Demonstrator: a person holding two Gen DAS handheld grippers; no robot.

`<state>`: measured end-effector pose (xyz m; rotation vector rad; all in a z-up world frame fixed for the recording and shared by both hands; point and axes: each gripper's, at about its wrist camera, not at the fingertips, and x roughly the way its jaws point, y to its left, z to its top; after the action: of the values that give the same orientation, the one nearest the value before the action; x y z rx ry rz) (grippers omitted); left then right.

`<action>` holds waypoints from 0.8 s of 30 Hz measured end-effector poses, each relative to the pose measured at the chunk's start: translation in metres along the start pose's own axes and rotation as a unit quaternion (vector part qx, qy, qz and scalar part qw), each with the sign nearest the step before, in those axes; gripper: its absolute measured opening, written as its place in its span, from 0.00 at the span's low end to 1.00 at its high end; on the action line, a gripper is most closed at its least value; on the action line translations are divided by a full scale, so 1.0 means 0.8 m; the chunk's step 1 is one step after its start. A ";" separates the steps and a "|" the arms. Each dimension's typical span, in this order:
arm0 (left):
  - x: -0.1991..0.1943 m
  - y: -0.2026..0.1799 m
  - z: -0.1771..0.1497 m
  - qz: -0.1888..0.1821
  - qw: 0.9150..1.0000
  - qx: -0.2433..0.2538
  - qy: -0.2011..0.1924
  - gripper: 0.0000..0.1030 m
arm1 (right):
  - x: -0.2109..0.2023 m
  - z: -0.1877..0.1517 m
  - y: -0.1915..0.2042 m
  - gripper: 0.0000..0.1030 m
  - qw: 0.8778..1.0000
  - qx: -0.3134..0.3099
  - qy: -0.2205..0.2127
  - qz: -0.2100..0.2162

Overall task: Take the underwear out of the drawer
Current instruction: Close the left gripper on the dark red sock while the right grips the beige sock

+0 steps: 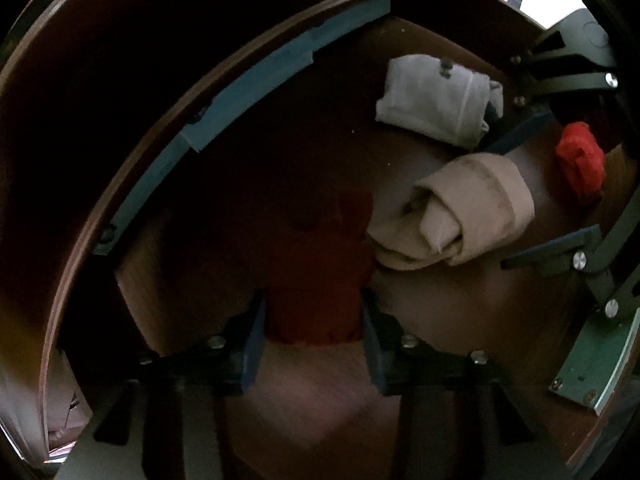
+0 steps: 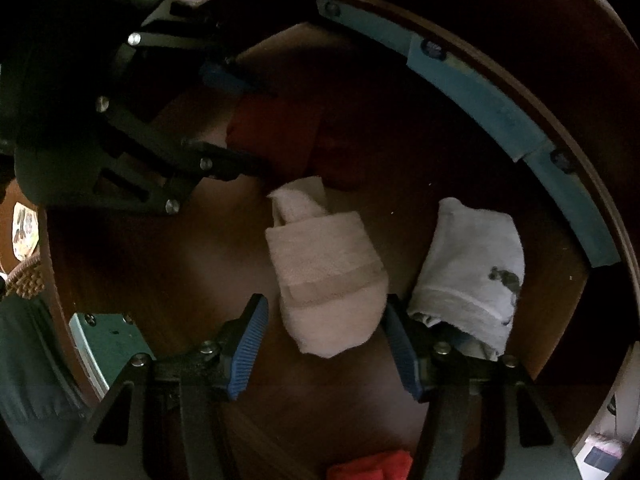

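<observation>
I look down into a brown wooden drawer (image 1: 440, 320) holding several folded pieces of underwear. My left gripper (image 1: 313, 304) straddles a dark red piece (image 1: 316, 264), and both blue pads press on its sides. In the right wrist view the left gripper (image 2: 240, 120) comes in from the upper left over the same dark red piece (image 2: 280, 136). My right gripper (image 2: 325, 304) stands open around a beige rolled piece (image 2: 324, 264); the right pad touches it and the left pad stands clear. The left wrist view shows the right gripper (image 1: 534, 192) at the right, beside the beige piece (image 1: 460, 216).
A light grey folded piece (image 2: 472, 264) (image 1: 436, 100) lies to the right of the beige one. A bright red piece (image 1: 580, 168) (image 2: 372, 466) lies near the drawer's front. A blue-grey rail (image 1: 248, 80) (image 2: 480, 80) runs along the drawer wall, and a green bracket (image 2: 108, 340) sits at one corner.
</observation>
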<state>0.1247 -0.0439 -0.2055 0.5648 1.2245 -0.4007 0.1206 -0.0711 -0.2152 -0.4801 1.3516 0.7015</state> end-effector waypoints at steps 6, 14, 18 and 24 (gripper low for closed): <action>-0.028 0.002 -0.017 0.029 0.999 -0.009 -0.033 0.38 | -0.010 -0.004 -0.006 0.40 1.000 -0.016 -0.013 0.003; -0.066 -0.006 -0.023 0.019 0.997 -0.034 -0.073 0.37 | -0.007 -0.007 0.002 0.32 0.999 -0.031 -0.024 -0.001; -0.083 0.006 -0.035 0.008 0.993 -0.064 -0.095 0.37 | -0.017 -0.009 -0.001 0.32 0.999 -0.017 -0.046 0.005; -0.100 0.031 -0.059 0.016 0.985 -0.110 -0.131 0.37 | -0.030 -0.017 -0.004 0.32 0.996 -0.003 -0.086 0.010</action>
<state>0.0793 0.0037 -0.1351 0.3299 0.9887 -0.2976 0.1116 -0.0869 -0.1944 -0.4024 1.1951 0.7461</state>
